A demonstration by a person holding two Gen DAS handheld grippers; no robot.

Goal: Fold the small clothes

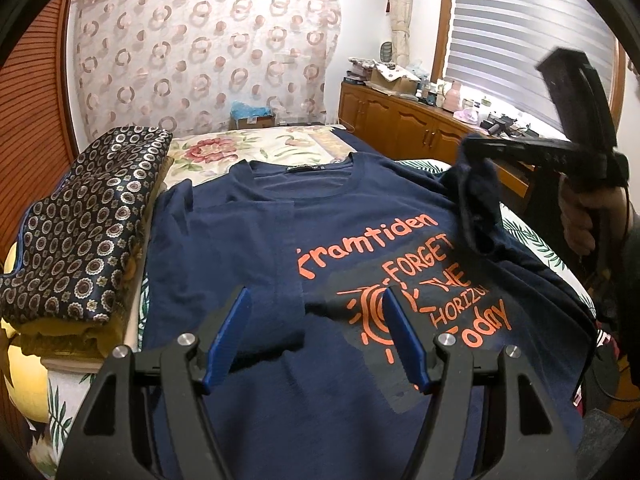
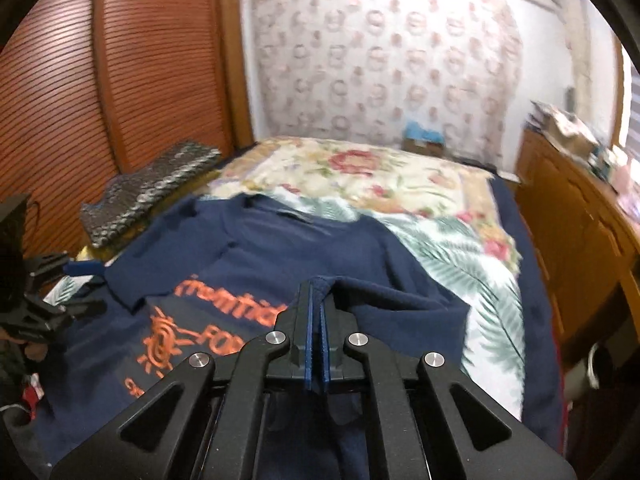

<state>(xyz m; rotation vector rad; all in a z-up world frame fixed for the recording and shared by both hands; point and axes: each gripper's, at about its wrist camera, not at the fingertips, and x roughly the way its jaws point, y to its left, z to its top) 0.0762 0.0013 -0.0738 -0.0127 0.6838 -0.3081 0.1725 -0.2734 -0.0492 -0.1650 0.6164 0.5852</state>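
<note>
T-shirt (image 1: pixel 320 216) flat on bed (image 2: pixel 460 248); folded cloth stack (image 1: pixel 80 224) at left edge; cabinet (image 1: pixel 404 124) apparently beyond right edge.

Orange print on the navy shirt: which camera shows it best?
The left wrist view: the orange print lies nearly whole and sharp on the navy shirt, only its right edge under a lifted fold. The right wrist view is blurred, and the right gripper hides much of it.
</note>
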